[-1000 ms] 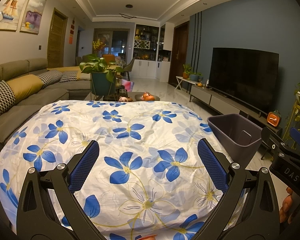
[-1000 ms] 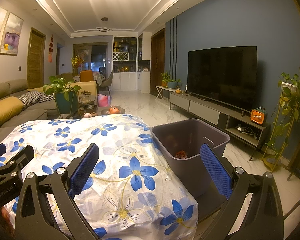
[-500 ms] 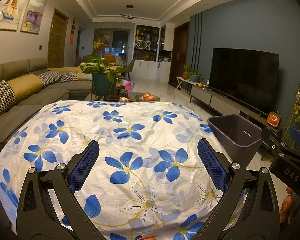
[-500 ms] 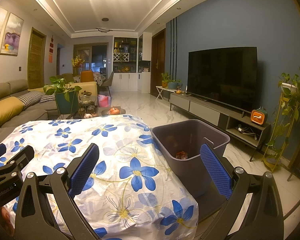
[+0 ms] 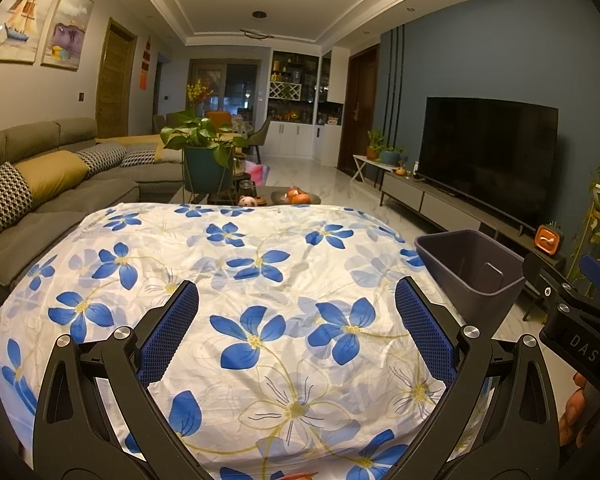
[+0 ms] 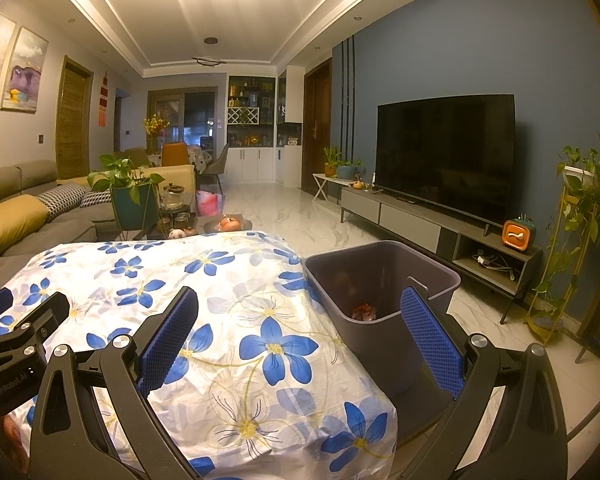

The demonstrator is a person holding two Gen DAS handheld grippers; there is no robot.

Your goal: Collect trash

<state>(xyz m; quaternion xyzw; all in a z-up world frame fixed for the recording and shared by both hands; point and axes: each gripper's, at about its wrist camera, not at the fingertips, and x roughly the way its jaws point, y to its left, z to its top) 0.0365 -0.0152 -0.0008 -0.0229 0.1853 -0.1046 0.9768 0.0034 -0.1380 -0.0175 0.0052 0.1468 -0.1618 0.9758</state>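
Observation:
A dark grey bin [image 6: 380, 276] stands on the floor against the right edge of the table; it also shows in the left wrist view as the bin [image 5: 472, 264]. Orange crumpled trash [image 6: 364, 312] lies at its bottom. A white cloth with blue flowers [image 5: 260, 280] covers the table, and I see no loose trash on its top. My left gripper [image 5: 296, 332] is open over the near part of the cloth, holding nothing. My right gripper [image 6: 300, 328] is open too, its right finger in front of the bin wall. An orange scrap [image 5: 296, 475] peeks in at the bottom edge of the left wrist view.
A grey sofa [image 5: 60, 184] runs along the left. A potted plant [image 5: 204, 160] and a low table with fruit [image 5: 296, 197] stand beyond the covered table. A TV [image 6: 444, 152] on a low cabinet lines the right wall, with a plant stand [image 6: 572, 240] beside it.

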